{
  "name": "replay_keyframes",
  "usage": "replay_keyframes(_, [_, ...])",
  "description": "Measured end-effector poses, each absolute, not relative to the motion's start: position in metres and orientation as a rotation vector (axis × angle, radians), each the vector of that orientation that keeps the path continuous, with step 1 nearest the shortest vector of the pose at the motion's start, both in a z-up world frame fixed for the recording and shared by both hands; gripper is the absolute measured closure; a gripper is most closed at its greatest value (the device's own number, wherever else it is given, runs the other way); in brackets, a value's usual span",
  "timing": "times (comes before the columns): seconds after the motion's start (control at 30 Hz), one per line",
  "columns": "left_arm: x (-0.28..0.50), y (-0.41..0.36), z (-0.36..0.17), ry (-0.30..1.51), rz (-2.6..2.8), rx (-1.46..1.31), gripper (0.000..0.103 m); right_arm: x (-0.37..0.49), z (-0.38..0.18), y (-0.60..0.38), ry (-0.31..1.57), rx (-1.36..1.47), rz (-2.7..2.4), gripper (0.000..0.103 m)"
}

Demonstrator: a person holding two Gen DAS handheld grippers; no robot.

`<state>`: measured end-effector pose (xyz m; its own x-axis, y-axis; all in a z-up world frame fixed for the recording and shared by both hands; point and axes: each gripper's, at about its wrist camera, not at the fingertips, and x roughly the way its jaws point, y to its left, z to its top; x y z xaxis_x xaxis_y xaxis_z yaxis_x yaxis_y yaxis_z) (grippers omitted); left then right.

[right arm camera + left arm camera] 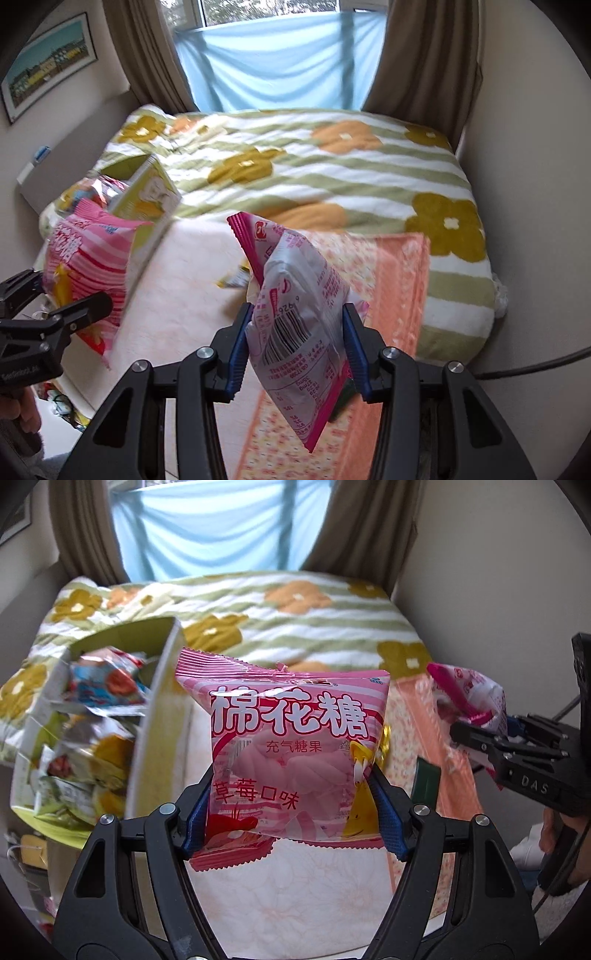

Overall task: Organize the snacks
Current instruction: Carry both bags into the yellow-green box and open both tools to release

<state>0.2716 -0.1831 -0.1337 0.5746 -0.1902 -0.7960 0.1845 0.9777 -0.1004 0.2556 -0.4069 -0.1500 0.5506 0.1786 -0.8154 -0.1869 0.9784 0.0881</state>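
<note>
Above the bed (332,166), a pink marshmallow bag (291,746) is pinched by the left tool (291,805), and a white-and-pink snack packet (299,317) by the right tool (299,350).

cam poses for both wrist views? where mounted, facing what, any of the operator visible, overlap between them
Left wrist: on the left gripper, looking down its fingers at the bed; shut on the pink marshmallow bag. Right gripper and a hand show at right.
Right wrist: on the right gripper, facing the bed; shut on the white snack packet. Left gripper and fingers show at left.
Shared: both packets, the snack box, flowered blanket, blue curtain.
</note>
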Motion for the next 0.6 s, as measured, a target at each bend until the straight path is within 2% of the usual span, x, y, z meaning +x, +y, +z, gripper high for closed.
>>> replay_keyframes(0.27, [0.269,-0.101,-0.087,0.850,-0.167,-0.057,0.032,0.260,-0.094,-0.336,0.866,-0.002,0.339,0.060])
replay_keyframes(0.6, [0.294,0.024,-0.080,0.874,-0.110,-0.048,0.032,0.277,-0.080,-0.203,0.833,0.014,0.457,0.060])
